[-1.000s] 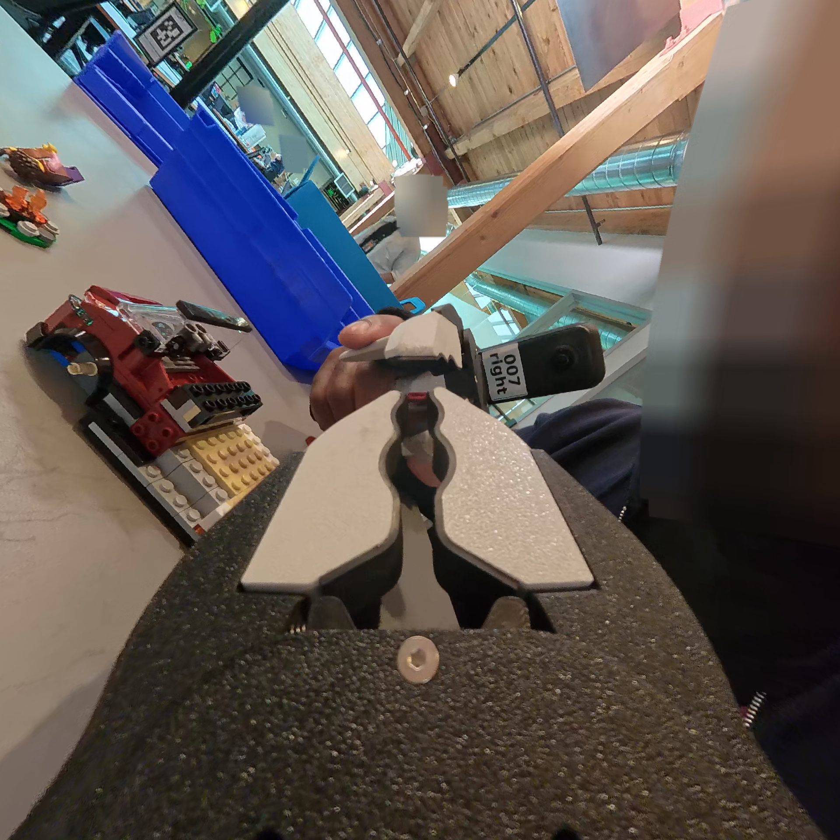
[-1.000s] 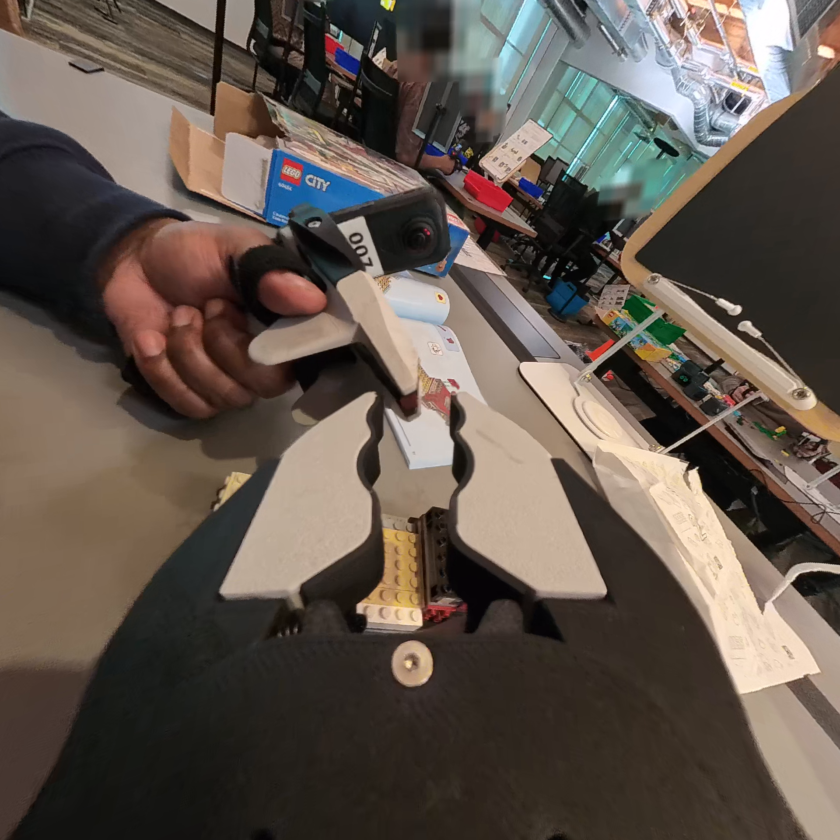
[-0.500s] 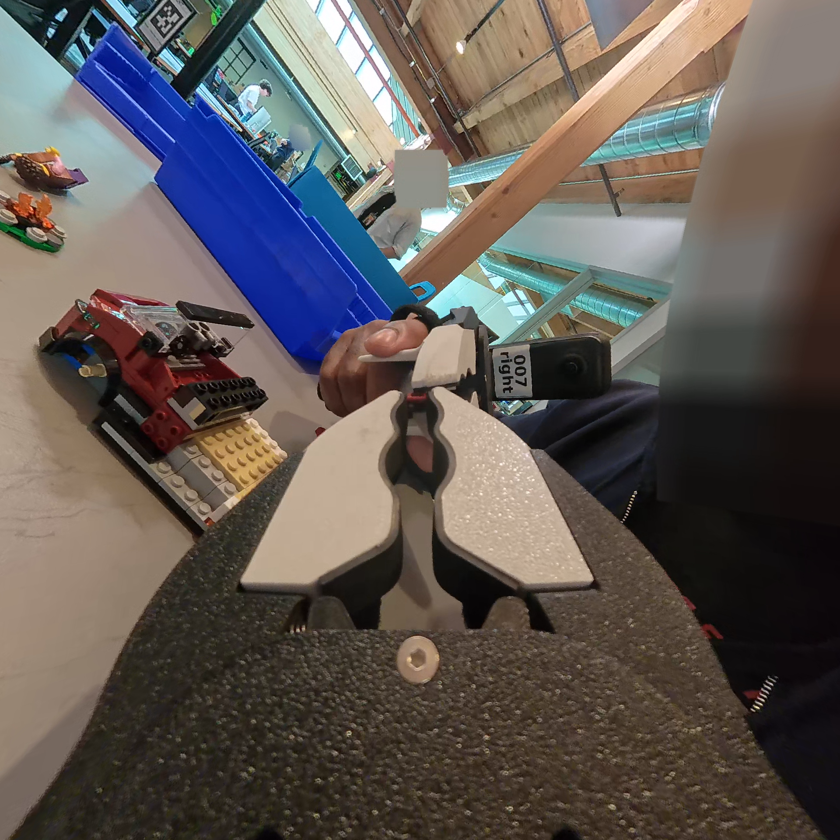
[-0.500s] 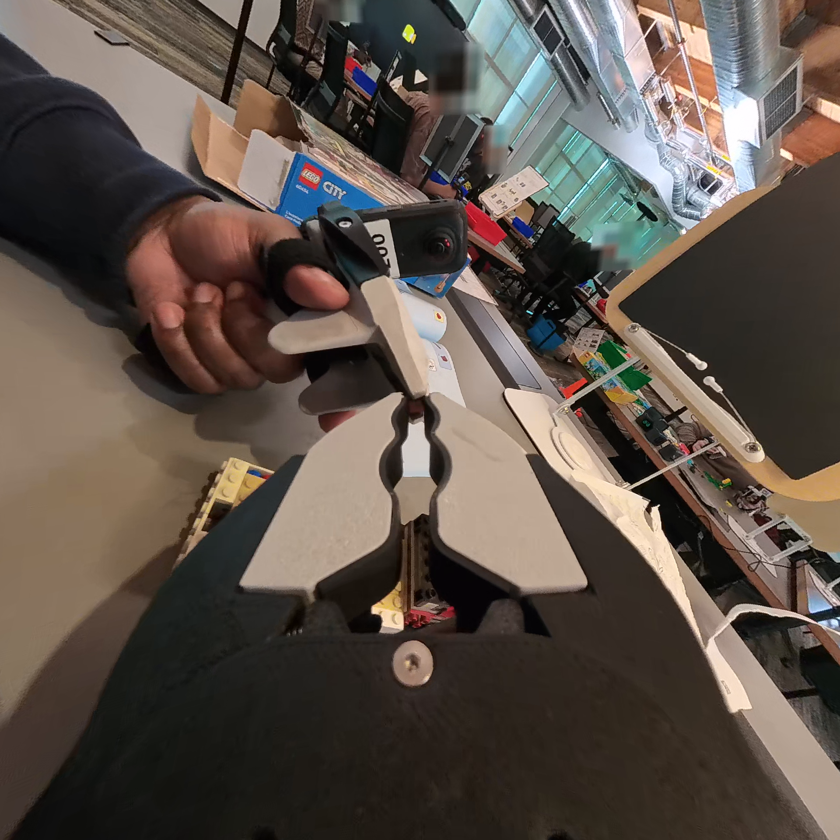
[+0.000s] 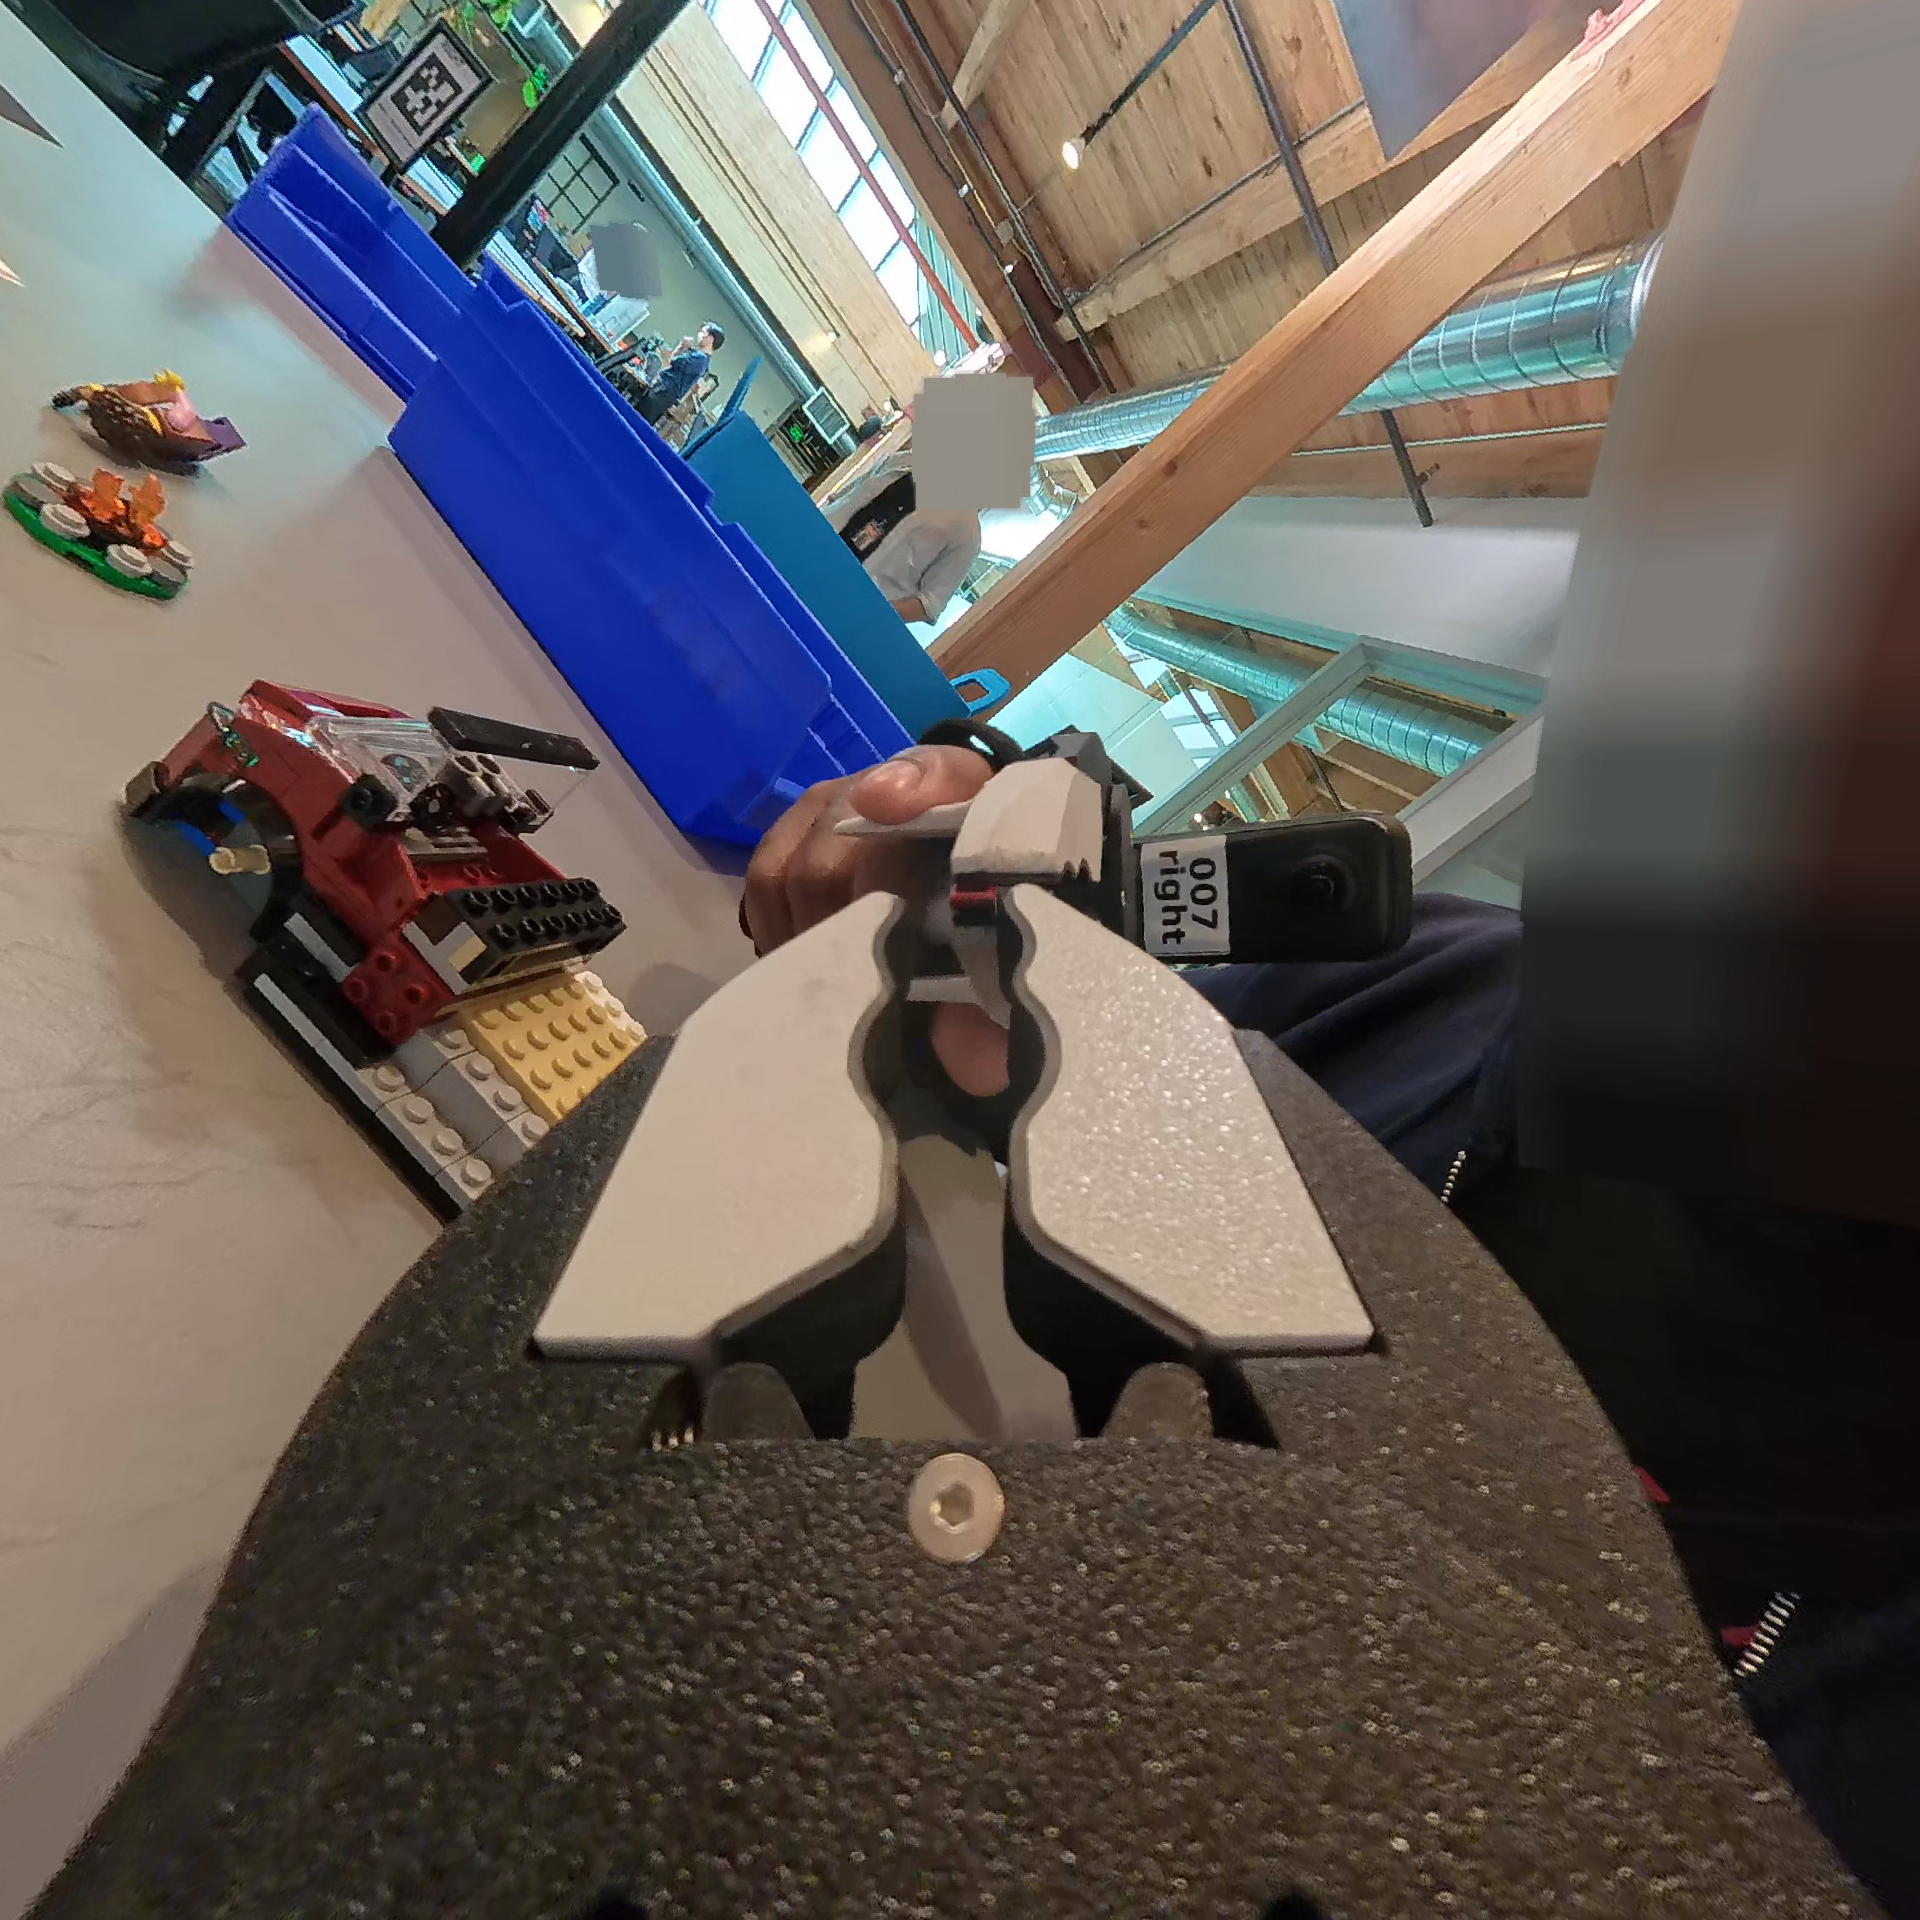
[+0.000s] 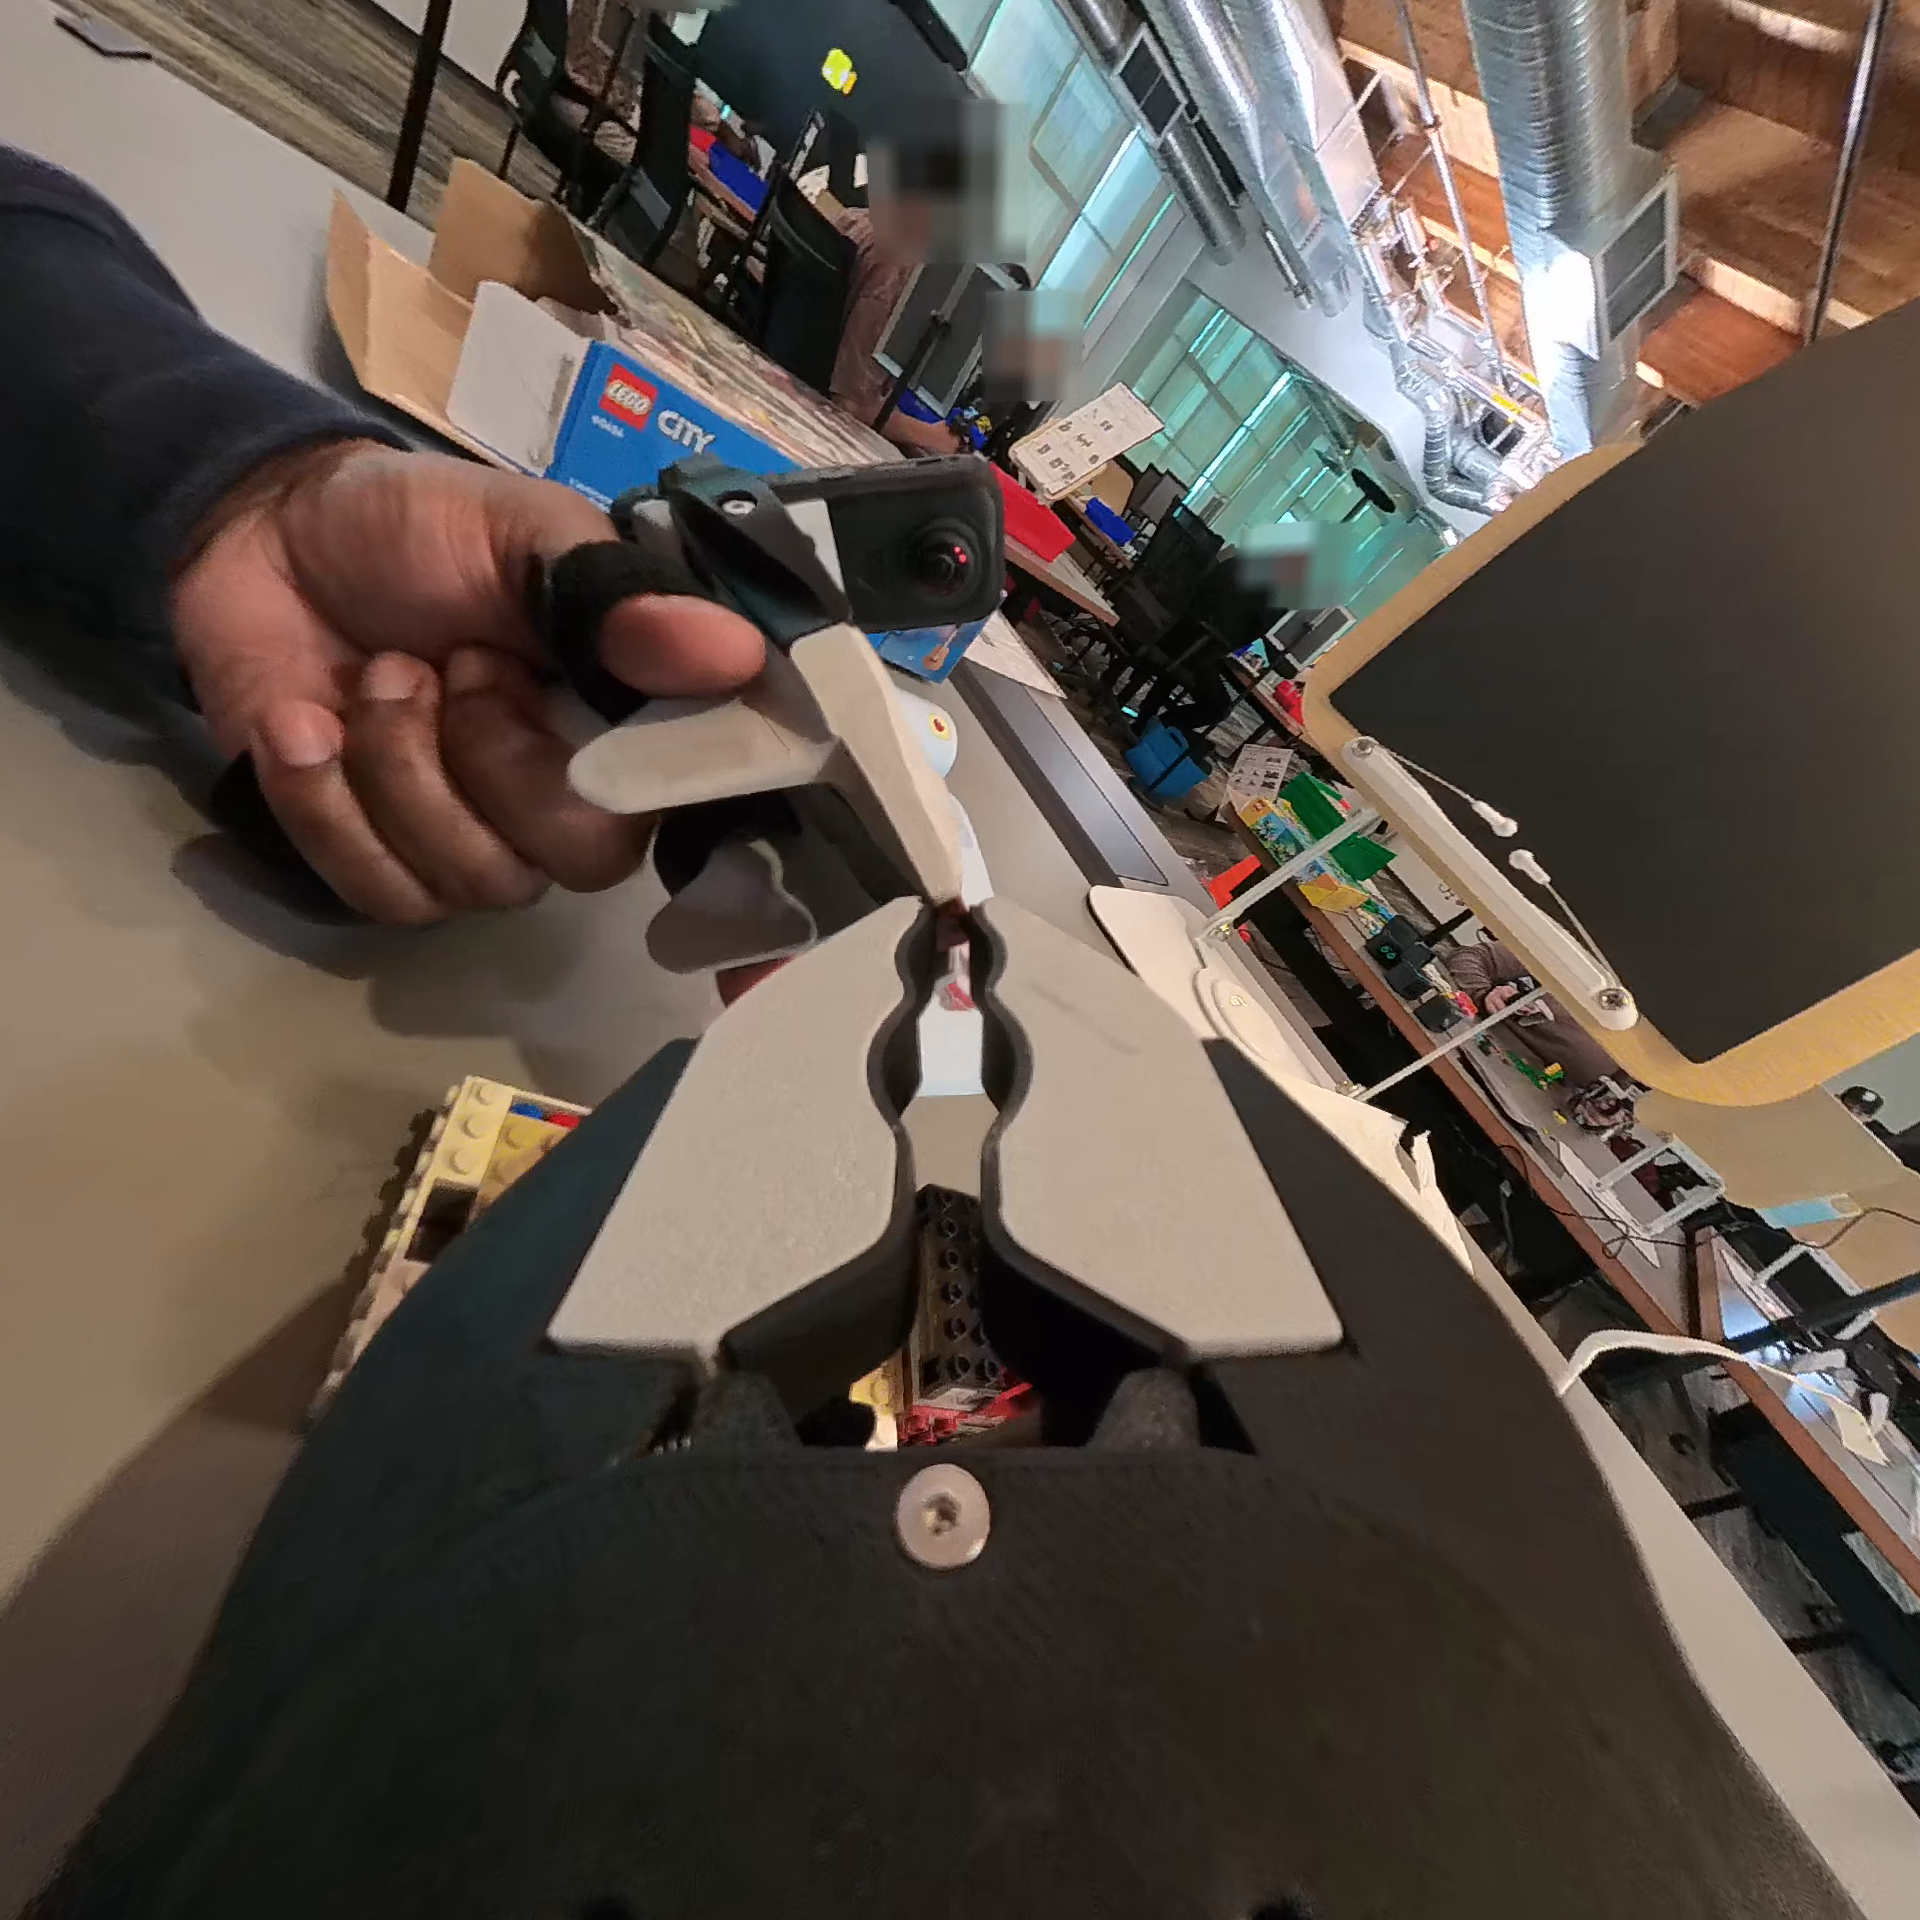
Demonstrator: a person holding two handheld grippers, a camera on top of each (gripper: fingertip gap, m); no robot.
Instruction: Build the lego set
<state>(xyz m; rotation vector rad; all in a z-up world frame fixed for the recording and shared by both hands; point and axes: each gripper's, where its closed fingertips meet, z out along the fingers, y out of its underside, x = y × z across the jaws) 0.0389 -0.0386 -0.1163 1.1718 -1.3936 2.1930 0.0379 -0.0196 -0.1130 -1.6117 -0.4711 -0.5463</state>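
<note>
In the left wrist view my left gripper stands open, its tips a little apart around a small red piece. There is a gap between the left pad and the piece. The right gripper's fingers come in crosswise from beyond and clamp that piece from above and below. In the right wrist view my right gripper is shut on the small red piece. The left gripper's fingers, held by a hand, stand spread, and the upper one's tip lies at the piece. Both grippers are raised above the table.
A red and black brick model on a tan and grey plate sits on the table at the left, and it also shows under my right gripper. Blue bins and two small models stand behind. A toy box and papers lie farther off. The tips of both grippers are at nearly the same place.
The right gripper, open a second ago, closed on the red piece that the left gripper held. The left fingers have now parted from it.
</note>
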